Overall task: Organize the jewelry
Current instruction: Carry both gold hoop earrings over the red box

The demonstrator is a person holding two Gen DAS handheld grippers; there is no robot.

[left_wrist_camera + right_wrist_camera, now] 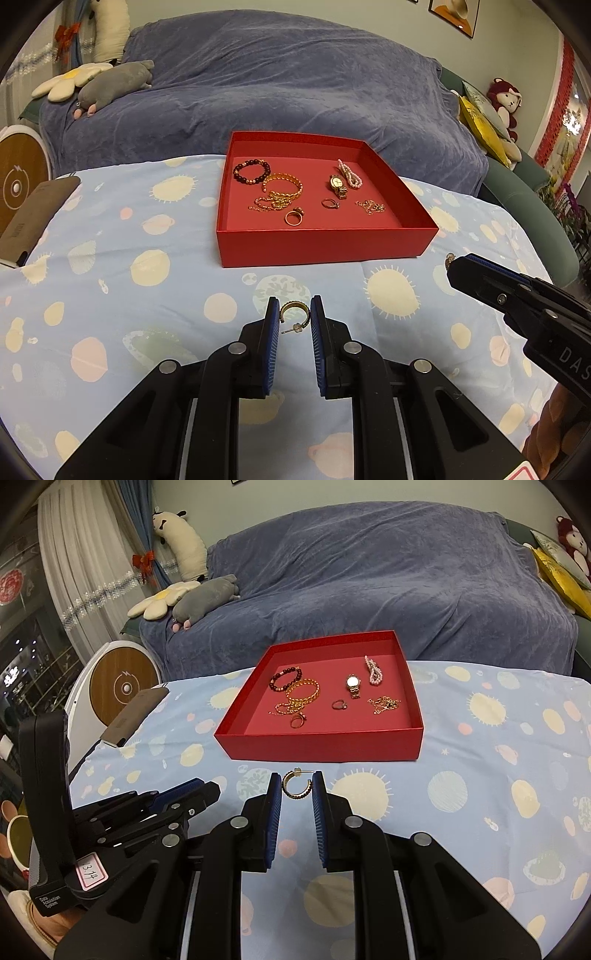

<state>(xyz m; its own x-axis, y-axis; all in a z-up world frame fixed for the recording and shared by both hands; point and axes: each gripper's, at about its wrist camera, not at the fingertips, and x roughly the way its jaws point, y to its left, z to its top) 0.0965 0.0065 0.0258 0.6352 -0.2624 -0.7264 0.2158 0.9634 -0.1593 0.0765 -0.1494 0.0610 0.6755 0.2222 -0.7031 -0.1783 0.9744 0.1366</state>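
Note:
A red box [325, 245] [321, 744] on the patterned cloth holds a dark bead bracelet [251, 171], a gold bangle [282, 184], a watch [338, 185], a pink bead strand [349, 171], two rings and chains. My left gripper [294, 312] is shut on a gold hoop earring [293, 314], pinched between its blue pads just above the cloth. My right gripper [296, 786] is shut on a second gold hoop earring [295, 784], in front of the box. In the left wrist view the right gripper's tip [456, 264] shows that earring.
A blue-covered sofa [277, 81] with plush toys stands behind the table. A brown flat case [33, 218] lies at the table's left edge, by a round wooden-faced device [123, 686]. Yellow cushions [480, 122] sit at the right.

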